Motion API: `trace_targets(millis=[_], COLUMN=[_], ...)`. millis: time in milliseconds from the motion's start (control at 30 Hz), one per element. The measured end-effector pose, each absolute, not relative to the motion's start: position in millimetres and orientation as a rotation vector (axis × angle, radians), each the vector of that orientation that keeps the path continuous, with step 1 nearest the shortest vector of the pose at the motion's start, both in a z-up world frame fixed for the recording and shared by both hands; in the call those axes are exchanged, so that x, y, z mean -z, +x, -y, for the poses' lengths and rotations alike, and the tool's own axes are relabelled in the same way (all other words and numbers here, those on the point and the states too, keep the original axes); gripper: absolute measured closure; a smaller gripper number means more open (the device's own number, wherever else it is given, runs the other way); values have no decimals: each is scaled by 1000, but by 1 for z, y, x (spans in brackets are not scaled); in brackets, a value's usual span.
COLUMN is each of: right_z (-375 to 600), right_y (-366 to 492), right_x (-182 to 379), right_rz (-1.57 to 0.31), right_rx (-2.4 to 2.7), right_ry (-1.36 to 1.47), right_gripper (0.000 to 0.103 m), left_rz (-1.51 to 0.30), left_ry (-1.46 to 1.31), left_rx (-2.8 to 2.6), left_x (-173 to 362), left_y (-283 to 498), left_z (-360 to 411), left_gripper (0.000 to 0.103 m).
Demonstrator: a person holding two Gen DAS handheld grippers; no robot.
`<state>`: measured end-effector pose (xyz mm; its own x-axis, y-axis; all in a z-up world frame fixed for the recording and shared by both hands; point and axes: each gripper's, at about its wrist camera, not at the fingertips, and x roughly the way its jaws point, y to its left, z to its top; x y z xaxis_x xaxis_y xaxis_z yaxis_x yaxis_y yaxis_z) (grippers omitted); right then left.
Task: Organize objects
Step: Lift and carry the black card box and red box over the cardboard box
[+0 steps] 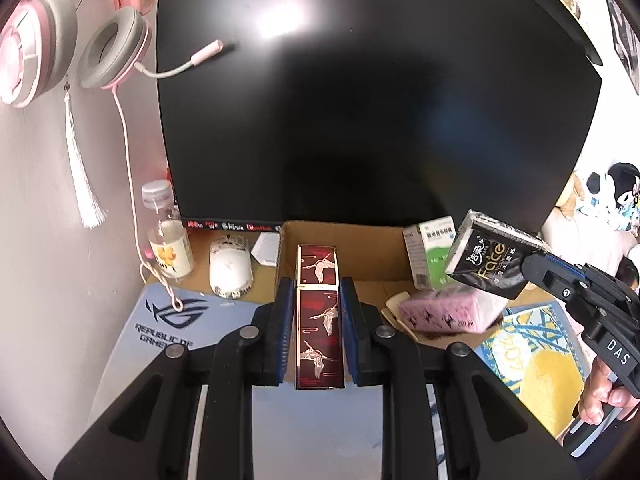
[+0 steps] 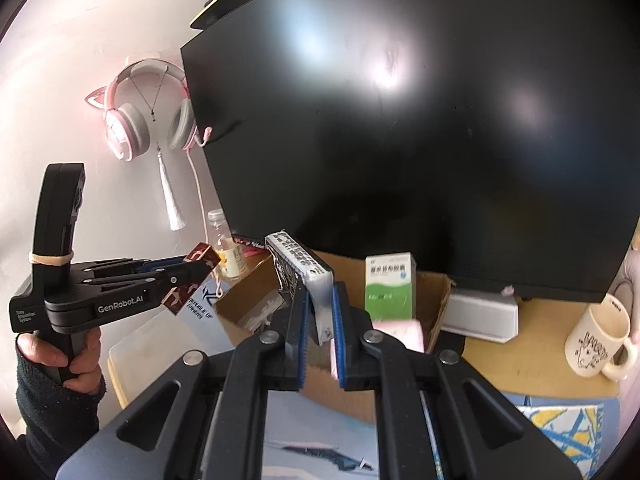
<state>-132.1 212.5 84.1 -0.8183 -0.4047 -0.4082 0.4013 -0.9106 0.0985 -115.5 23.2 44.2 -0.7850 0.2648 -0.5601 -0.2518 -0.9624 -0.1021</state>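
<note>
nearest, the left tongs pinch a long dark-red box with cranes along its narrow sides, held flat and lengthwise so it can likely slide into the cardboard box just beyond it. beside them the right tongs are pressed onto one end of a black tissue pack, which sticks up tilted in the air above the open box, probably on its way in. inside that box, toward the back edge of the surface, a pink tissue pack lies flat and a green-and-white carton stands upright, leaving the left part free. farther back stands the dark monitor.
</note>
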Motion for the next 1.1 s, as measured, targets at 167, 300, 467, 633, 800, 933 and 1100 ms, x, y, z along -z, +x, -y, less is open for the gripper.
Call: trace_targets(millis=[167, 300, 467, 633, 800, 933, 1100], right_z=[-212, -209, -205, -199, -197, -200, -201], right_y=[-146, -153, -163, -175, -181, -181, -180], right_x=[-90, -93, -94, -82, -77, -77, -78], right_rz=[31, 29, 38, 34, 14, 17, 15], right_rx=[2653, 2654, 2651, 2640, 2652, 2660, 2666], right_ry=[593, 587, 588, 632, 655, 662, 662], right_gripper=[90, 90, 90, 90, 90, 90, 90], left_rz=[28, 21, 38, 54, 25, 11, -18], left_ry=[-861, -849, -840, -880, -904, -922, -932], left_rx=[-2756, -2771, -2780, -2770, -2764, -2757, -2749], left_x=[-58, -65, -58, -45, -37, -33, -28], left_y=[-127, -136, -146, -160, -165, -167, -170], left_z=[-25, -30, -33, -34, -41, -46, -52], left_gripper=[82, 82, 82, 82, 82, 82, 82])
